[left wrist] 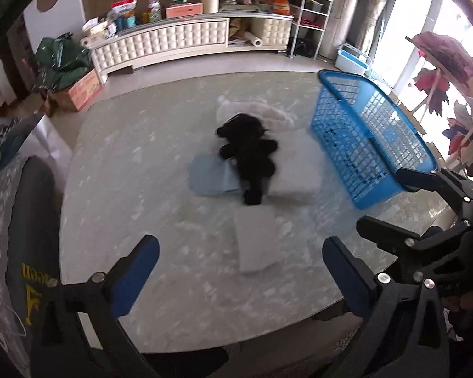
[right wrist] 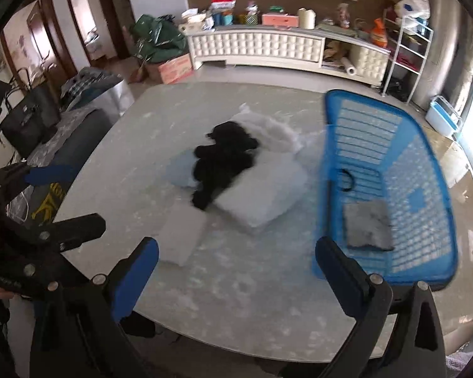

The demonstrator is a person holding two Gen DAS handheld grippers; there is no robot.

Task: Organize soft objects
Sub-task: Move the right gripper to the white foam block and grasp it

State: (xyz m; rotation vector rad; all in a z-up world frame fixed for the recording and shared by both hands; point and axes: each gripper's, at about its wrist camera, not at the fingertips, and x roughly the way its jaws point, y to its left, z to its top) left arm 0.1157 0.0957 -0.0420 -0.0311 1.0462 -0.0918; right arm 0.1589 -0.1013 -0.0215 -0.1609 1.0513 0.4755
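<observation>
Two grippers are in my view, both pointing down at the marbled worktop (left wrist: 116, 208). My left gripper (left wrist: 241, 272) has its fingers (left wrist: 135, 274) spread wide with nothing between them. My right gripper (right wrist: 236, 271) likewise shows its fingers (right wrist: 137, 272) spread and empty; it appears again at the right edge of the left view.

Nearest my fingers lies a flat white pad (right wrist: 183, 234), resting on the worktop by itself. Just beyond it, a black plush toy (right wrist: 220, 163) lies across a white cushion (right wrist: 261, 195) and partly over a pale blue cloth (right wrist: 179, 170). A fluffy white item (right wrist: 267, 132) sits behind the toy, touching the cushion's far side. The views are blurred, so I cannot tell finer detail on these.

To the right stands a blue basket (right wrist: 425, 195), tilted in both views. Inside it lie a grey cloth (right wrist: 367, 225) and a dark ring-shaped item (right wrist: 346, 179). The basket sits apart from the pile.

Beyond the worktop, a white cabinet (right wrist: 255, 47) runs along the far wall, its top crowded with boxes. A cardboard box (right wrist: 173, 69) under a green bag (right wrist: 160, 39) stands on the floor to its left. A white rack (right wrist: 406, 50) stands to the right.
</observation>
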